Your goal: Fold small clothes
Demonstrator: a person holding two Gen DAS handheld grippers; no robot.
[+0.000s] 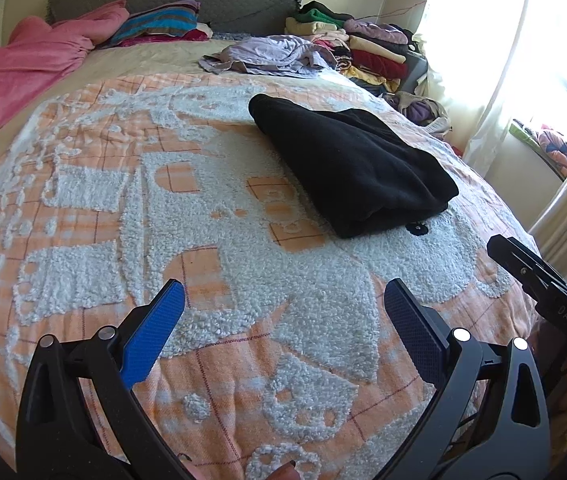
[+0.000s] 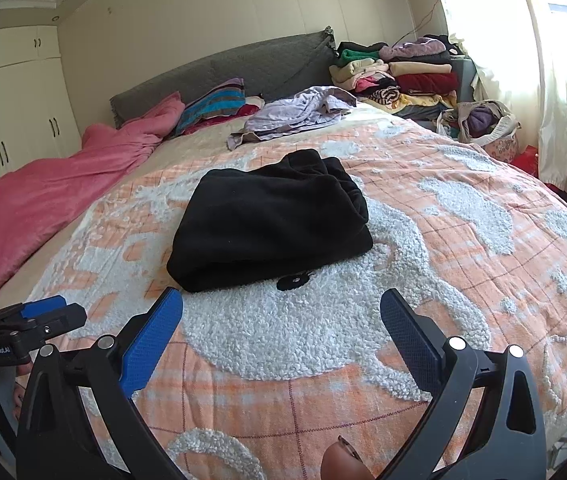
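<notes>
A black garment (image 1: 353, 166) lies folded into a thick bundle on the orange and white bedspread (image 1: 203, 240); it also shows in the right wrist view (image 2: 269, 220). My left gripper (image 1: 283, 300) is open and empty, held above the bedspread short of the bundle. My right gripper (image 2: 281, 308) is open and empty, just in front of the bundle's near edge. The right gripper's side shows at the right in the left wrist view (image 1: 539, 276), and the left gripper at the left in the right wrist view (image 2: 35, 316).
A crumpled lilac garment (image 2: 299, 114) lies further up the bed. A stack of folded clothes (image 2: 399, 76) sits by the grey headboard (image 2: 219, 76). A pink blanket (image 2: 55, 196) and a striped pillow (image 2: 215, 104) lie at the left. A bag of clothes (image 2: 479, 122) stands below the window.
</notes>
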